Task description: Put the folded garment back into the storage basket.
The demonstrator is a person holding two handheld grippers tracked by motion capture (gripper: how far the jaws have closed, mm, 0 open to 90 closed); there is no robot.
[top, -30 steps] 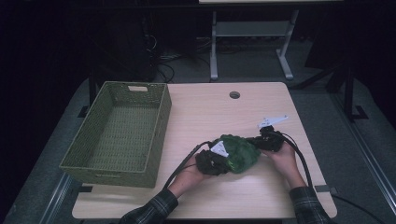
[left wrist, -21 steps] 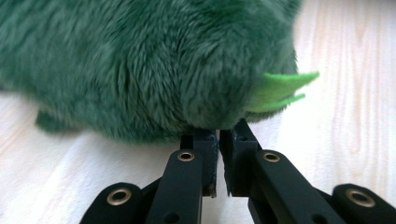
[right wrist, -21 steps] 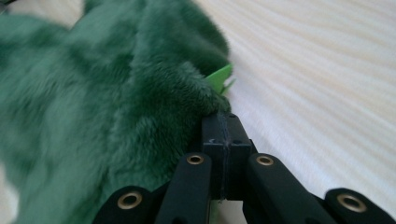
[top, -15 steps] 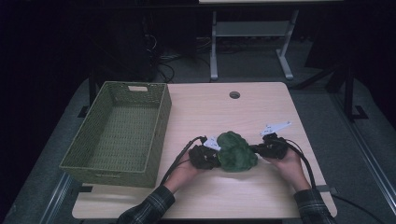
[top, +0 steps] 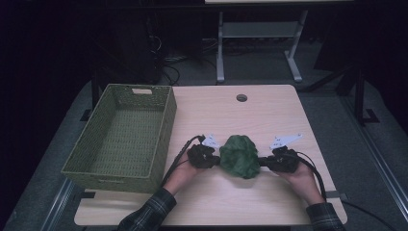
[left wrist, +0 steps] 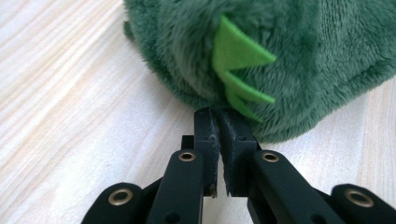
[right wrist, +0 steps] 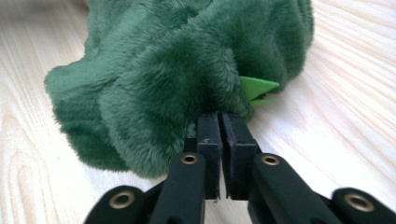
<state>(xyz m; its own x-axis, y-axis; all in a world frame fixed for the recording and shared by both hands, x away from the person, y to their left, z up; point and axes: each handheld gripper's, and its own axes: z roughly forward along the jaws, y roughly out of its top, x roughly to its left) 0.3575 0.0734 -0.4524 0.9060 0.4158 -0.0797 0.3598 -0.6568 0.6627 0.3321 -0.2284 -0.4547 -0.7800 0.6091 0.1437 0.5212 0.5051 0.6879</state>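
Note:
A dark green plush toy (top: 239, 155) lies on the wooden table (top: 250, 115), in the near middle. My left gripper (top: 219, 159) meets its left edge and my right gripper (top: 262, 162) its right edge, each held by a hand. In the left gripper view the jaws (left wrist: 218, 114) are pressed together on the fur just below light green felt spikes (left wrist: 238, 51). In the right gripper view the jaws (right wrist: 220, 116) have just been opening a little. Only a thin slit shows, and the toy's fur (right wrist: 177, 60) is still pinched at their tips.
A green woven basket (top: 166, 130) stands empty on the left side of the table, close to the left hand. A round cable hole (top: 241, 97) sits near the far edge. Cables trail from both grippers towards the person. A metal frame (top: 255, 33) stands beyond the table.
Both hands have slid across the table: the left gripper moved left, the right one nearer and slightly right. The toy between them now looks rounder and stands more apart from the hands.

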